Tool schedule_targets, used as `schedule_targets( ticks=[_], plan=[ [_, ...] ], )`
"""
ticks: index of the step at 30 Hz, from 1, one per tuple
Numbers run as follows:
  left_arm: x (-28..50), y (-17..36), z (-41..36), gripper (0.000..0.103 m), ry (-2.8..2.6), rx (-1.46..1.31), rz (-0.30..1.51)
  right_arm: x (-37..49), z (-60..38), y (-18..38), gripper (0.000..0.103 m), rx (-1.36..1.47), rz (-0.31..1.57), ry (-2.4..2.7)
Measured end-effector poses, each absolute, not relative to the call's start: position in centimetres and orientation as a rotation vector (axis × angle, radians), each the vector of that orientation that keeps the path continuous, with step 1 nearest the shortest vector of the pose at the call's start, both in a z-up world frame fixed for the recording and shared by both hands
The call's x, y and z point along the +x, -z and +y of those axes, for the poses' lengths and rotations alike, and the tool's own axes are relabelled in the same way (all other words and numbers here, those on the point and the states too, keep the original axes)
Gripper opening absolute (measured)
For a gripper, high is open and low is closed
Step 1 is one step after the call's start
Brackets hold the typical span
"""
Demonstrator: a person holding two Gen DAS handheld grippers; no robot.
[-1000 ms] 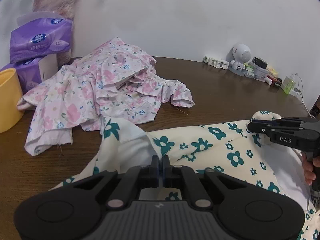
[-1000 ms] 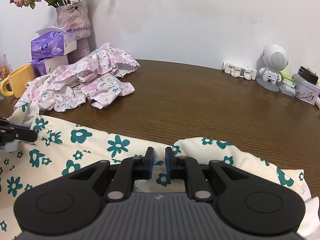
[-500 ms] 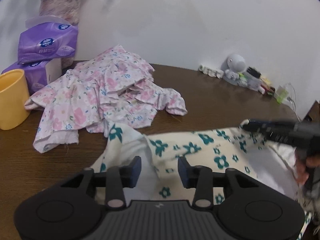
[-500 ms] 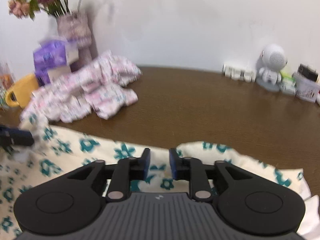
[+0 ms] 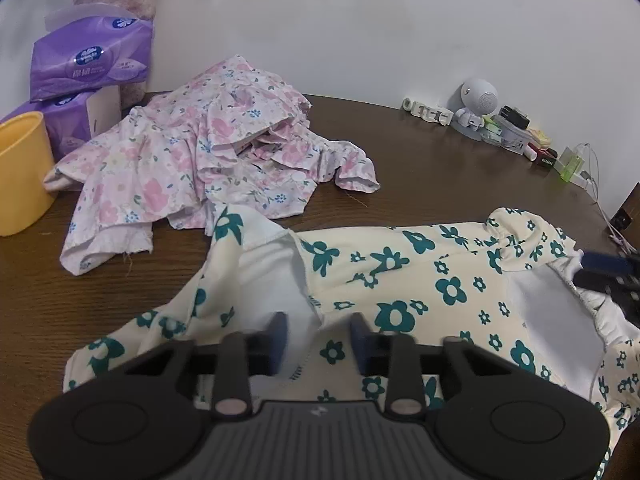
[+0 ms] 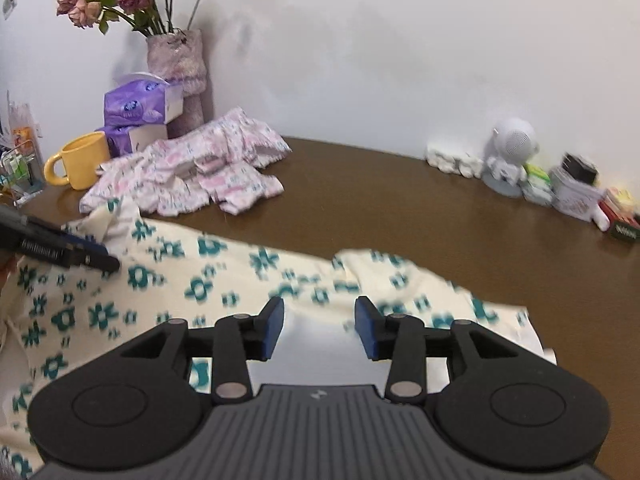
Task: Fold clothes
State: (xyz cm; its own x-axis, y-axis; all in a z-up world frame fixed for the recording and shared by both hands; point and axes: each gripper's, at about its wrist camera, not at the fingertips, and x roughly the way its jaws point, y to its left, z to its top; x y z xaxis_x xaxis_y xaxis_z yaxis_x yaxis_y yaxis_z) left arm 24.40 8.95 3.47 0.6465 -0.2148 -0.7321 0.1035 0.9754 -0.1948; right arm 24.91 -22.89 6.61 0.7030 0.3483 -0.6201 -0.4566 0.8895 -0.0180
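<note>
A cream garment (image 5: 400,280) with teal flowers lies spread on the table (image 5: 440,184), one fold apparently laid. Left gripper (image 5: 318,338) and right gripper (image 6: 319,330) hover above it, jaws spread, empty; the next move calls for regripping an edge.

Two low wrist views facing the wall, sharing cream garment (image 5: 400,280)

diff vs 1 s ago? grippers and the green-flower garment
Both let go. The left gripper and the right gripper, each shut on the cream green-flower garment a second ago, now stand open with the cloth lying loose on the table beneath them. Unchanged: the pink floral garment in its heap, the yellow mug, the tissue packs.
</note>
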Motion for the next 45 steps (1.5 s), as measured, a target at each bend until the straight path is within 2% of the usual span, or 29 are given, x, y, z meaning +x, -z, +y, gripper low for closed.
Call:
schedule_targets(
  ticks=[1, 5, 17, 20, 21, 22, 23, 24, 25, 27, 28, 30, 35, 45],
  plan=[
    [24.5, -3.4, 8.9, 0.01, 0.185, -0.136, 0.854, 24.4, -23.3, -6.4, 0.04, -0.169, 0.657, -0.443],
    [24.1, -3.4, 8.6, 0.001, 0.176, -0.095, 0.854, 22.6, -24.8, -5.5, 0.04, -0.143, 0.672, -0.42],
    [23.0, -3.5, 8.5, 0.0, 0.149, -0.049, 0.854, 19.6, -28.4, -3.7, 0.04, -0.049, 0.695, -0.337],
    [22.6, -3.8, 8.4, 0.003, 0.14, -0.056, 0.834, 19.0, -28.8, -3.4, 0.04, -0.031, 0.695, -0.329],
    [22.4, -4.0, 8.5, 0.013, 0.138, -0.065, 0.823, 18.9, -28.8, -3.4, 0.04, -0.027, 0.695, -0.329],
    [22.0, -4.4, 8.6, 0.034, 0.137, -0.08, 0.808, 18.7, -28.9, -3.3, 0.04, -0.022, 0.694, -0.328],
    [21.5, -4.9, 8.7, 0.046, 0.135, -0.095, 0.787, 18.5, -28.9, -3.4, 0.04, -0.018, 0.69, -0.328],
    [20.8, -5.5, 8.8, 0.064, 0.13, -0.106, 0.755, 18.2, -29.0, -3.5, 0.043, -0.011, 0.684, -0.328],
    [20.0, -6.1, 8.9, 0.076, 0.122, -0.113, 0.719, 18.0, -29.1, -3.7, 0.046, -0.004, 0.677, -0.329],
    [18.3, -7.2, 9.1, 0.09, 0.098, -0.124, 0.654, 17.4, -29.2, -4.0, 0.063, 0.009, 0.659, -0.327],
    [17.4, -7.6, 9.2, 0.093, 0.087, -0.129, 0.625, 17.1, -29.3, -4.2, 0.068, 0.01, 0.653, -0.327],
    [15.6, -8.3, 9.3, 0.095, 0.068, -0.136, 0.583, 16.4, -29.4, -4.6, 0.083, 0.011, 0.64, -0.328],
    [11.2, -8.6, 9.4, 0.098, 0.053, -0.145, 0.544, 14.4, -29.6, -5.0, 0.099, 0.012, 0.631, -0.333],
    [3.7, -7.1, 8.3, 0.099, 0.002, -0.18, 0.538, 10.0, -30.3, -4.9, 0.102, 0.051, 0.623, -0.302]
  ],
)
